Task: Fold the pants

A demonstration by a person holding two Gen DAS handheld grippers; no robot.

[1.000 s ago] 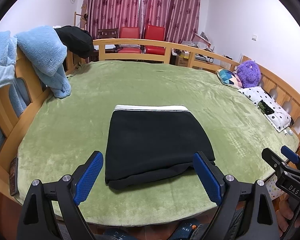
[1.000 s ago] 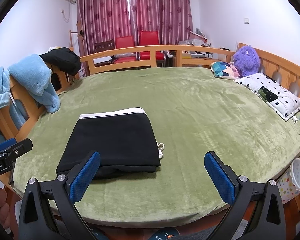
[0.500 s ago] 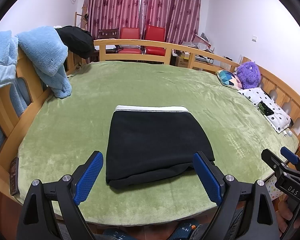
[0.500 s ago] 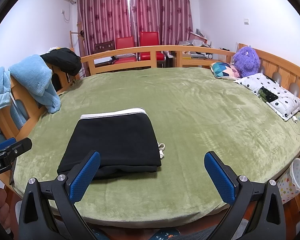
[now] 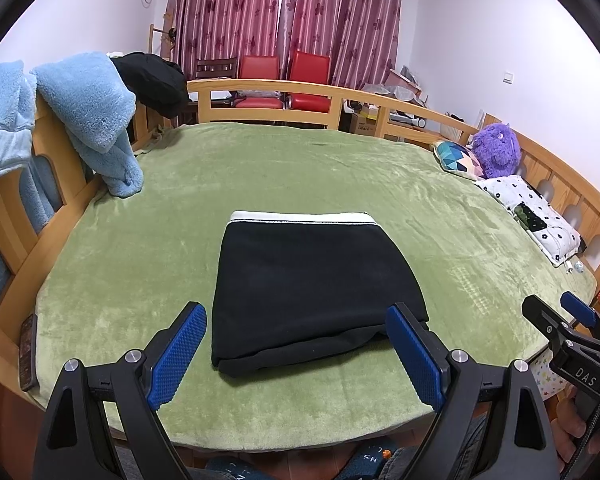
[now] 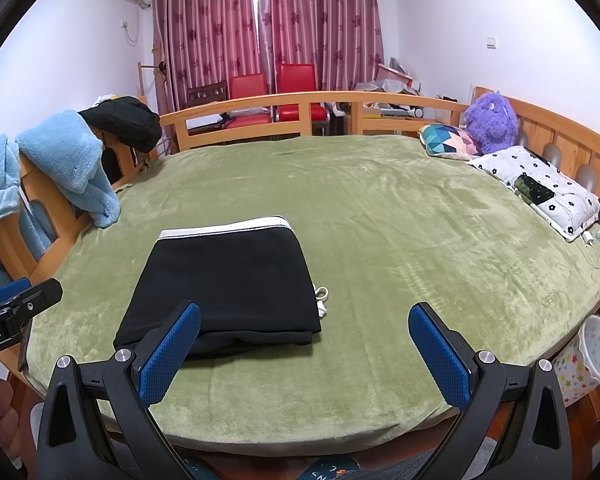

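Note:
Black pants (image 5: 312, 284) (image 6: 228, 284) with a white waistband lie folded into a compact rectangle on the green bed cover (image 5: 284, 172) (image 6: 400, 220), waistband on the far side. A white drawstring end (image 6: 321, 298) pokes out at their right edge. My left gripper (image 5: 296, 344) hovers open just in front of the folded near edge, nothing between its blue pads. Standing open as well, my right gripper (image 6: 304, 344) is held off the pants' near right corner and is empty. Neither gripper touches the cloth.
A wooden rail (image 5: 260, 88) rings the bed. Light blue fleece (image 5: 92, 108) and a dark garment (image 5: 152, 80) hang on the left rail. A patterned cushion (image 6: 448, 140), purple plush toy (image 6: 490, 120) and spotted pillow (image 6: 540, 184) sit at the right. A phone (image 5: 28, 352) lies at the left edge.

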